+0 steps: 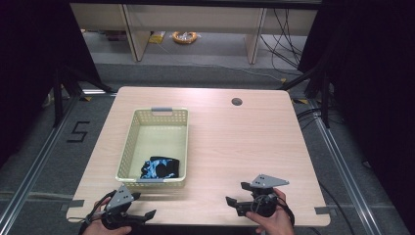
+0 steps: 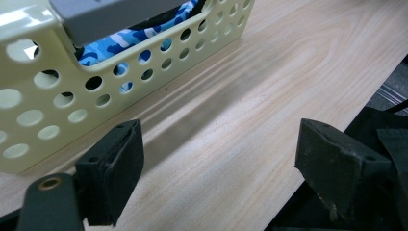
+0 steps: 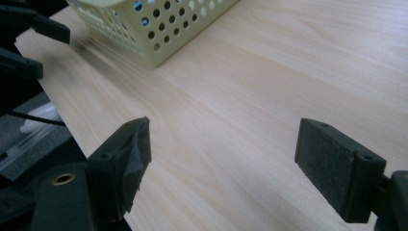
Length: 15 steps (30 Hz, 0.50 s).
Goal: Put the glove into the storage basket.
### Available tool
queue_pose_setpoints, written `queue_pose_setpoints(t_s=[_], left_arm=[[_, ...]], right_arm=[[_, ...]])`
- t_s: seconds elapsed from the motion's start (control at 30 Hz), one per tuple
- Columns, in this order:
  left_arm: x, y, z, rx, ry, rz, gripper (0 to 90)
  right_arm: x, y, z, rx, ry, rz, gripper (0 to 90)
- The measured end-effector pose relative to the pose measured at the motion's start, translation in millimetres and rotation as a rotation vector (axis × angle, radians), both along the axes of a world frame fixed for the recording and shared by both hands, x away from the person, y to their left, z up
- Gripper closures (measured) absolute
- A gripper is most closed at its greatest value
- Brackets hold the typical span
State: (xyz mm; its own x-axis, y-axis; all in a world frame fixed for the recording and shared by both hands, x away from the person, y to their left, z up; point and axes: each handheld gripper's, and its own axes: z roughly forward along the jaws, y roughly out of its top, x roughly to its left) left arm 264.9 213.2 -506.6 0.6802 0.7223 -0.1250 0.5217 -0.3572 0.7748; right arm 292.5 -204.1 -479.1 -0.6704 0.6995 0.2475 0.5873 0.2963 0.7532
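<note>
Blue-black camouflage cloth (image 1: 161, 167) | crumpled | in cream basket (image 1: 128, 147), near end

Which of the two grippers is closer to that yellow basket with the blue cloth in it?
The left gripper. It sits just in front of the basket, near its front wall. The right gripper is well off to the basket's right, across bare table.

Left gripper (image 1: 147, 214): held in the person's left hand (image 1: 110, 226) at the near edge of the table (image 1: 235, 142), jaws spread wide, nothing between them. Right gripper (image 1: 236, 195): held in the right hand (image 1: 274, 218) at the same near edge, well apart from the left, jaws spread wide, pointing leftward.
</note>
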Motion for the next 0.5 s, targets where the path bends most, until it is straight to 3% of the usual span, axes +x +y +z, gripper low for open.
queue_pose_setpoints(t_s=[0.07,0.13,0.17,0.27,0.3,0.33,0.37,0.4,0.5], left_arm=[[-0.3,0.2,0.6,0.008,0.005,-0.001,16.7],[-0.2,0.1,0.4,0.009,0.005,-0.002,16.7],[0.2,1.6,1.2,0.031,0.009,-0.017,16.7],[-0.3,0.5,0.8,0.020,0.029,-0.016,16.8],[0.7,1.8,1.2,0.047,0.019,-0.025,16.9],[0.7,1.8,1.2,0.047,0.019,-0.025,16.9],[-0.8,-1.3,-1.1,0.007,0.016,-0.005,16.9],[-1.0,-1.1,-0.5,0.017,0.020,-0.010,16.9],[-0.5,-0.7,-0.1,0.034,0.023,-0.033,16.9]], right_arm=[[-0.1,-1.4,-0.9,-0.015,-0.019,0.014,21.1],[-2.7,-2.0,-3.1,-0.023,-0.019,0.020,21.0],[-6.6,-2.1,-4.2,-0.039,-0.004,0.016,21.0],[-9.6,-3.0,-6.7,-0.072,-0.017,0.027,20.9],[-11.5,-3.1,-6.5,-0.081,-0.013,0.014,20.9],[-11.5,-3.1,-6.5,-0.081,-0.013,0.014,20.9],[-12.8,-2.8,-7.6,-0.072,-0.011,0.016,20.8],[-15.4,-2.7,-7.1,-0.075,0.006,0.004,20.8],[-15.1,-6.1,-10.5,-0.075,-0.011,0.028,20.8]])
